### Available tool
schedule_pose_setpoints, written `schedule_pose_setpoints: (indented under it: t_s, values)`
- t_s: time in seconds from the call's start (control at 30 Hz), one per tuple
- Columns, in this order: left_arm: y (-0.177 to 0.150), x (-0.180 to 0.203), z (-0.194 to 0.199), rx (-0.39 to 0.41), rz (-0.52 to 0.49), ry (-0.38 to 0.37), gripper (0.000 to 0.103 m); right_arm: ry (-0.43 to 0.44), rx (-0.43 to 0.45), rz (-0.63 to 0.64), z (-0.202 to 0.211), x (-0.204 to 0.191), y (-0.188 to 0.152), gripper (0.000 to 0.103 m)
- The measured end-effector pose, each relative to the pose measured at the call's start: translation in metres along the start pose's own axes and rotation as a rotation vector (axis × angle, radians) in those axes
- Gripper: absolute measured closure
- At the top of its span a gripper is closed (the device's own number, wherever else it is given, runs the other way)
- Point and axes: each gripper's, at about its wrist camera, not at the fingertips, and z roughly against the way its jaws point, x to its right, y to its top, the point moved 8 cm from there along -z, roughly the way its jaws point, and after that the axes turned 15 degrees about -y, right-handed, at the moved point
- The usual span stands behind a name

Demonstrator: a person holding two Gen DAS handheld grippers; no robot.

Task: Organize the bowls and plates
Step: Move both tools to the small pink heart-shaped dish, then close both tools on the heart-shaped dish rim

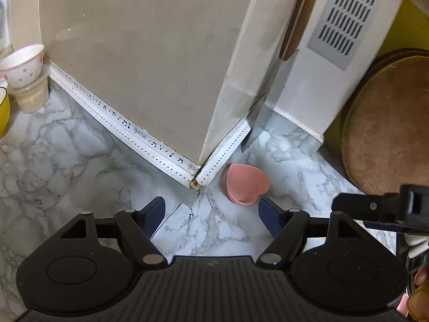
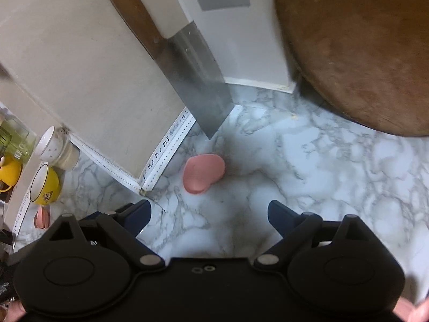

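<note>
The left hand-held gripper (image 1: 211,218) stands wide open with nothing between its blue fingers (image 1: 154,216); only the marble-patterned surface (image 1: 80,145) shows in the gap. Just beyond its right finger, a small pink heart-shaped bowl (image 1: 245,186) sits on the surface, apart from the fingers and close to the outer corner of a beige wall (image 1: 150,61). A white trim strip printed with music notes (image 1: 128,128) runs along the foot of that wall.

The right hand-held gripper (image 2: 209,216) is also spread wide and holds nothing. In its own view the pink bowl (image 2: 202,173) lies ahead of the open fingers, nearer the left one, clear of both. Part of this gripper reaches into the left wrist view at the right edge (image 1: 380,209).

A cleaver with a wooden handle (image 2: 171,61) leans against the wall corner, its blade tip near the surface just behind the bowl. To the right stands a round wooden chopping board (image 2: 359,48), propped upright beside a white panel with a vent grille (image 1: 346,18).

Far to the left, a white cup with pink hearts (image 1: 22,63) rests tilted in a ribbed beige cup (image 1: 33,98). Beside them stands a yellow bowl with a white inside (image 2: 44,185), and a pink item (image 2: 43,217) lies near it, too small to identify.
</note>
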Motion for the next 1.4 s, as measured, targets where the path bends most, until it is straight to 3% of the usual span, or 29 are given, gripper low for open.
schedule_pose_setpoints:
  t_s: [0.5,0.67,0.8,0.97,1.1,1.4]
  values:
    - [0.003,-0.002,-0.068,-0.027,0.012,0.016,0.027,0.027,-0.1,0.068,-0.083,-0.008,0.038,0.021]
    - [0.002,0.006,-0.074,-0.018,-0.022,0.06,0.023,0.032,-0.134,0.069,-0.106,-0.008,0.042,0.028]
    - [-0.008,0.002,-0.073,-0.053,0.089,0.027,0.023,0.045,-0.144,0.098,-0.116,-0.01,0.042,0.034]
    - [-0.007,-0.004,-0.079,-0.063,0.213,0.011,0.026,0.047,-0.151,0.126,-0.123,-0.013,0.043,0.043]
    - [-0.01,-0.009,-0.086,-0.076,0.246,0.027,0.038,0.041,-0.152,0.162,-0.128,-0.016,0.044,0.048]
    - [-0.013,-0.015,-0.102,-0.085,0.265,0.006,0.048,0.041,-0.156,0.176,-0.144,-0.02,0.048,0.065]
